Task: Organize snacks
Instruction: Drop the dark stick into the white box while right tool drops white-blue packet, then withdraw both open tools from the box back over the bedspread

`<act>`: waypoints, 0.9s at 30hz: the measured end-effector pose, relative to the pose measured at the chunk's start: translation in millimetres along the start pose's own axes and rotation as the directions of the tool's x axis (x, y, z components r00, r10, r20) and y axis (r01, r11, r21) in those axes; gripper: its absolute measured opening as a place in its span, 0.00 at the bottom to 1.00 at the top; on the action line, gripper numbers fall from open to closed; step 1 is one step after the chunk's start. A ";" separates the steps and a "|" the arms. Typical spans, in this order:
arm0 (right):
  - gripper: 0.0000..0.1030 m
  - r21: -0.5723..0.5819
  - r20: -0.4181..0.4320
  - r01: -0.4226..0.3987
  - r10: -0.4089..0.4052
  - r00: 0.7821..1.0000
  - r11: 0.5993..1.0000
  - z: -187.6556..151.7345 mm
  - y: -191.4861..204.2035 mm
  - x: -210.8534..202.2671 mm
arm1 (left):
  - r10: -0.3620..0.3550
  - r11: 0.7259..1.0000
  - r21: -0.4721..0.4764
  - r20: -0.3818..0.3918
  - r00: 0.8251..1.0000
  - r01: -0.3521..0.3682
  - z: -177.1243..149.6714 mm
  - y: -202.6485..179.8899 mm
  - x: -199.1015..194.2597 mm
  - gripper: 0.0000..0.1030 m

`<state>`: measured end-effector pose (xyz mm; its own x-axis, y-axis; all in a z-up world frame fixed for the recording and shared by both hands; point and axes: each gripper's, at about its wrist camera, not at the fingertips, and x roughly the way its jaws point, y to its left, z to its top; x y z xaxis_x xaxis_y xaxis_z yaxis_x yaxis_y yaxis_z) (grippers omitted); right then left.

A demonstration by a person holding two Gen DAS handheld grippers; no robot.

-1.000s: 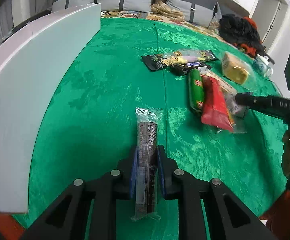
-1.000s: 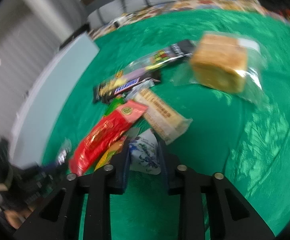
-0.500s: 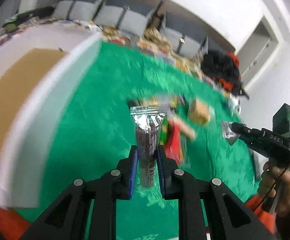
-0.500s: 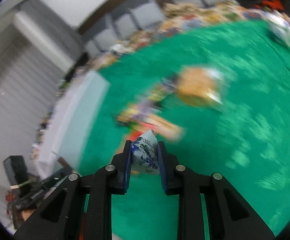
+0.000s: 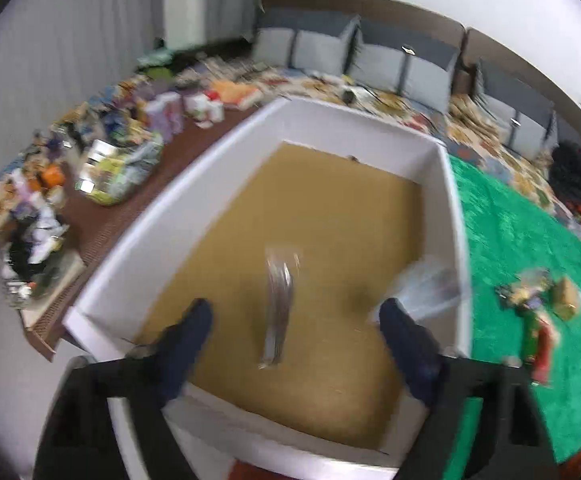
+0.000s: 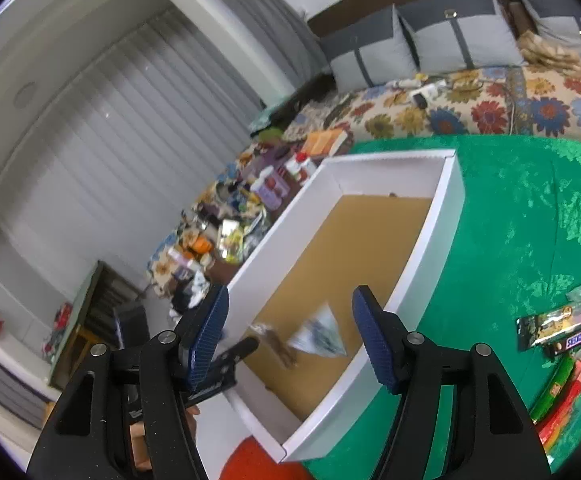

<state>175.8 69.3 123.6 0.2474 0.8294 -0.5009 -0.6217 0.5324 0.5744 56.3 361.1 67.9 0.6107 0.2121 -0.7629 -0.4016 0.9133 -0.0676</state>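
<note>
left gripper (image 5: 294, 320) jaws just spread – empty | right gripper (image 6: 288, 334) likewise | chocolate bar (image 6: 580, 338) – "SNICKERS"

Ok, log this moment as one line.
left hand-held gripper: open | right hand-held gripper: open | dark snack bar, blue-white packet: dropping into white box

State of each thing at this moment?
Left gripper: open, jaws just opened, nothing gripped.
Right gripper: open, jaws just opened, nothing gripped.
Dark snack bar: released, blurred, over the box floor.
Blue-white packet: released, inside the box.
Box: open-topped.
</note>
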 end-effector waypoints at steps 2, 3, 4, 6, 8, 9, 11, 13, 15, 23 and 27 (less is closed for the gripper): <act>0.69 -0.004 0.020 0.029 -0.029 0.999 1.000 -9.2 -14.8 -17.7 | 0.019 1.000 0.000 0.011 1.000 -0.019 -7.2 5.3 -0.8 0.84; 0.70 -0.016 0.024 0.078 -0.077 0.997 0.997 -19.0 -31.0 -26.4 | 0.026 1.000 -0.011 0.017 1.000 -0.026 -11.6 3.8 -1.0 0.84; 0.70 -0.024 0.025 0.109 -0.109 0.994 0.994 -25.2 -34.8 -31.0 | 0.015 1.000 -0.027 0.032 0.999 -0.014 -15.4 -0.4 -1.8 0.84; 0.70 -0.050 0.014 0.258 -0.258 0.966 0.965 -57.5 -76.4 -53.1 | -0.044 0.998 -0.047 0.053 0.998 0.047 -21.0 -10.8 -4.3 0.84; 0.70 -0.062 -0.003 0.395 -0.396 0.918 0.916 -87.5 -119.0 -70.7 | -0.098 0.993 -0.053 0.065 0.993 0.102 -22.5 -26.1 -11.5 0.84; 0.70 -0.061 -0.012 0.473 -0.474 0.880 0.879 -108.4 -145.8 -85.4 | -0.133 0.989 -0.051 0.074 0.988 0.137 -24.9 -36.2 -15.8 0.84; 0.70 -0.050 -0.019 0.577 -0.579 0.815 0.815 -139.9 -185.1 -111.1 | -0.213 0.976 -0.037 0.081 0.974 0.216 -32.3 -63.5 -23.8 0.85; 0.70 -0.030 -0.021 0.665 -0.666 0.746 0.746 -169.1 -219.0 -142.6 | -0.291 0.957 0.002 0.060 0.955 0.291 -45.9 -101.3 -26.9 0.92; 0.70 0.005 -0.031 0.737 -0.736 0.676 0.676 -197.3 -253.7 -180.4 | -0.342 0.939 0.046 0.031 0.939 0.341 -58.4 -134.8 -24.0 0.97; 0.70 0.166 -0.062 0.783 -0.786 0.616 0.600 -214.5 -316.6 -245.2 | -0.261 0.910 0.275 -0.199 0.945 0.309 -132.5 -261.0 53.5 0.97; 0.70 0.168 -0.081 0.793 -0.793 0.603 0.586 -200.6 -333.9 -242.5 | -0.184 0.929 0.283 -0.209 0.960 0.240 -140.0 -273.0 86.7 0.97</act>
<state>174.3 -343.6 -76.6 0.5821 0.0642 -0.8106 -0.0428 0.9979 0.0483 123.3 81.5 -69.9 0.5180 -0.0371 -0.8546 -0.0334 0.9974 -0.0635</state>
